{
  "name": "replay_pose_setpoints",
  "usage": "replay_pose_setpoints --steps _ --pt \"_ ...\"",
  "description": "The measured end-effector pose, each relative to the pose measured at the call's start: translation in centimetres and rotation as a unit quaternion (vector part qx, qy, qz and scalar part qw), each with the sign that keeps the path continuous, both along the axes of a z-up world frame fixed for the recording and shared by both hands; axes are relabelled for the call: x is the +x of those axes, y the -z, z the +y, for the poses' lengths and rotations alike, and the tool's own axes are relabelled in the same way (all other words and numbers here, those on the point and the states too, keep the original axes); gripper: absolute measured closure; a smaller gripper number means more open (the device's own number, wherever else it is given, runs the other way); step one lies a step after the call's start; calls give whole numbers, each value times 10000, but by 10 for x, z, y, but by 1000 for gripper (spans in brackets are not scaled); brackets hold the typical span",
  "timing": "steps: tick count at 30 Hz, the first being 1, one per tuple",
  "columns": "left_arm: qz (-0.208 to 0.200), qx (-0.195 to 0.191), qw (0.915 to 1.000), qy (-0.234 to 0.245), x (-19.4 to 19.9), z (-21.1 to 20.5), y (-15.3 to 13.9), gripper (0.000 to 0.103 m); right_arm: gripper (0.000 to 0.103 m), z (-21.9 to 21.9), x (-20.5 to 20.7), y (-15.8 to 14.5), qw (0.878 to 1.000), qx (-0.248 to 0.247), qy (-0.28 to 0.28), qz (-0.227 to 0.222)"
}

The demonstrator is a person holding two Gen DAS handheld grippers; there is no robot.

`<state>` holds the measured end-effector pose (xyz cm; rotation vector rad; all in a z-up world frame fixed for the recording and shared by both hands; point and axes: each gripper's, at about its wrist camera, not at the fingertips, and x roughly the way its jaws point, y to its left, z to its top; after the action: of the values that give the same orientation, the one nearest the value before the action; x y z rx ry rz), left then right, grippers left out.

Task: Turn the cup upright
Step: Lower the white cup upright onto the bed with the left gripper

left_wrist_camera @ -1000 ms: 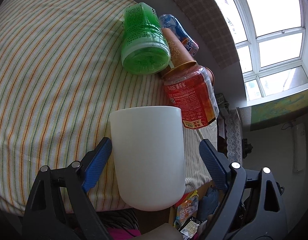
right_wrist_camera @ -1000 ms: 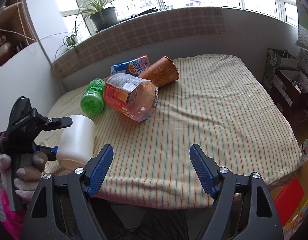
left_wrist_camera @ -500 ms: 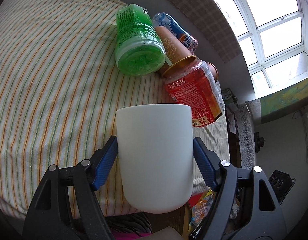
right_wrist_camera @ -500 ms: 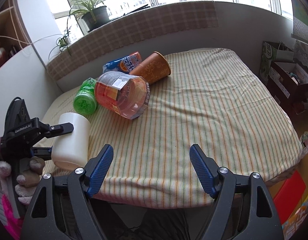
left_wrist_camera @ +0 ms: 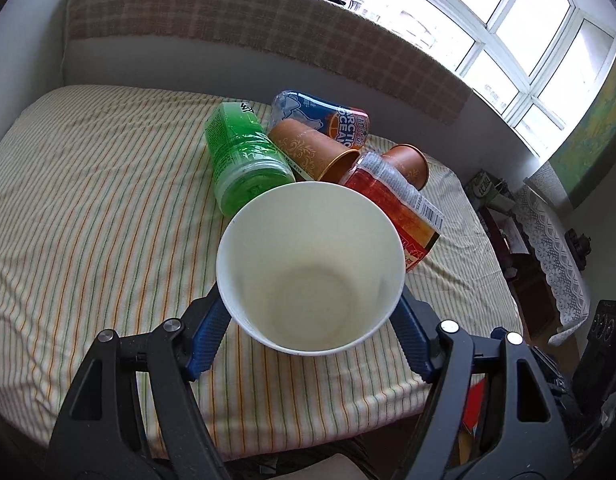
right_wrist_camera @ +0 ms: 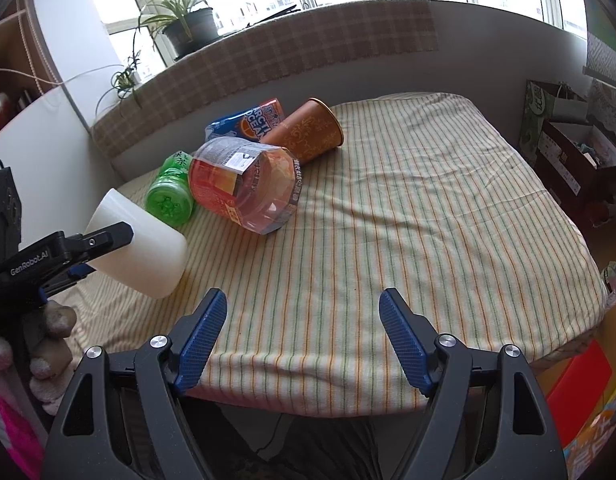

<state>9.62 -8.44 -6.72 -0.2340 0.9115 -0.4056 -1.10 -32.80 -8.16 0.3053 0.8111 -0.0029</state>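
My left gripper is shut on a plain white cup. In the left wrist view the cup's open mouth faces the camera and its empty inside shows. In the right wrist view the white cup hangs tilted above the near left corner of the striped table, mouth up and to the left, with the left gripper's finger across it. My right gripper is open and empty above the table's front edge.
A pile lies at the back left of the table: a green bottle, an orange-red bottle, a blue-labelled bottle and brown paper cups on their sides. Boxes and bags stand on the floor at right.
My left gripper closed on the white cup, lifted it and turned it, so the mouth now faces the left wrist camera. The right gripper stayed open and nearly still.
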Motion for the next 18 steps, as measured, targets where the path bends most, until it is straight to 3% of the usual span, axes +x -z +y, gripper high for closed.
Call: replay_pose_setpoints --steps 6,18 --pt "-303 392 9988 38 -4 -8 0 27 25 -3 -1 -1 10000 6 50 3" --pt "-423 755 9958 308 -15 -34 8 27 25 -2 -1 -1 10000 -22 84 -12"
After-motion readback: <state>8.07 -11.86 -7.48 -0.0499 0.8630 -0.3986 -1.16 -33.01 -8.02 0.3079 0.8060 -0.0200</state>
